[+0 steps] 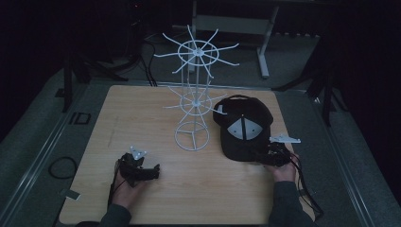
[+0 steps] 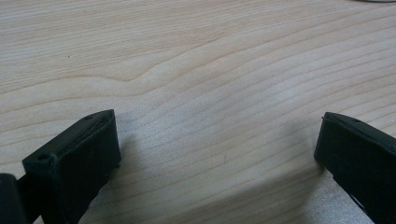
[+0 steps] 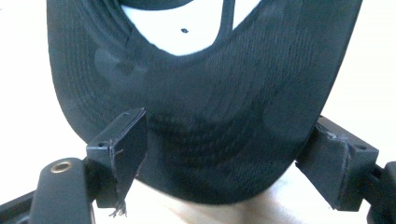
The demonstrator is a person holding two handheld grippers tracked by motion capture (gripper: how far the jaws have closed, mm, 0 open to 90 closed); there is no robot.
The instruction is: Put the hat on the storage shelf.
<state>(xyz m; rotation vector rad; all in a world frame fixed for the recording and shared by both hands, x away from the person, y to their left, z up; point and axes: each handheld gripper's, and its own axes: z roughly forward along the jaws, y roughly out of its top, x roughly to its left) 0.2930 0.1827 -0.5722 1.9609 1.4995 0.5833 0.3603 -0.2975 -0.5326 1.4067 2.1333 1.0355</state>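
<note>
A black cap (image 1: 243,127) with a white front panel was seen lying on the wooden surface (image 1: 142,118), at about 4 o'clock from the middle of the board, its brim turned toward the person. In the right gripper view the brim (image 3: 205,140) was framed between the two black jaws, which were spread wide on either side of it; whether the left jaw touched the brim's edge could not be told. The right gripper (image 1: 270,153) was thus held released at the brim's near edge, at 6 o'clock from the cap. Just beside the cap, at its 9 o'clock, a white wire rack (image 1: 194,90) with two tiers of spokes was stood on a round base. Well apart from the cap, at about 8 o'clock on the surface, the left gripper (image 1: 150,171) was kept low over bare wood, its jaws likewise parted with nothing between them.
</note>
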